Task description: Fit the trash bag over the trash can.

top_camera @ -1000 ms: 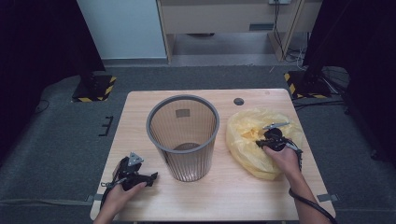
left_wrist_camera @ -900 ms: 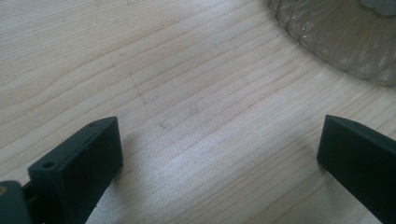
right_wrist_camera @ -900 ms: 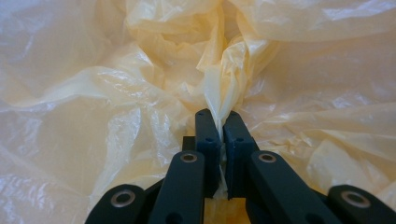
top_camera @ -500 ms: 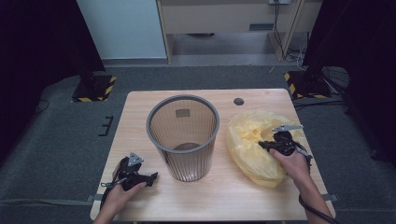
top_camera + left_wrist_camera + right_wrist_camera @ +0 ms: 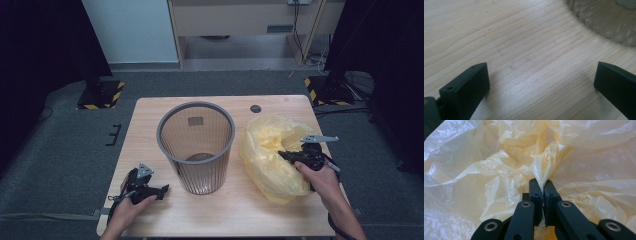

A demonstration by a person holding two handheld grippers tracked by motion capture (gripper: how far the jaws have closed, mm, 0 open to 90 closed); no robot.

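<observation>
While we look down from the high view, we see a pale wooden worktop [image 5: 225,215] carrying a grey mesh wastebasket [image 5: 196,146] upright near its middle and a crumpled yellow plastic bag [image 5: 272,152] lying toward its right edge, just beside the basket but apart from it. Our right tongs [image 5: 286,155] sit over the right part of the bag, held by the right hand [image 5: 320,175], with the grey three-cornered plate on top. From the right gripper view we see these tongs [image 5: 543,185] pressed together on a pinched fold of the yellow plastic bag [image 5: 499,165], a ridge of film rising straight out from between the two black jaws. Our left tongs [image 5: 161,190] lie low near the front left corner of the worktop, held by the left hand [image 5: 131,207], pointing toward the foot of the basket. From the left gripper view we see the left tongs [image 5: 541,80] wide apart with nothing between them but bare wood grain [image 5: 524,50], and the ribbed lower wall of the wastebasket [image 5: 606,20] shows at the upper right, near but clear of the jaws. A small dark round fitting [image 5: 255,108] sits in the worktop near its far edge, behind the bag.
</observation>
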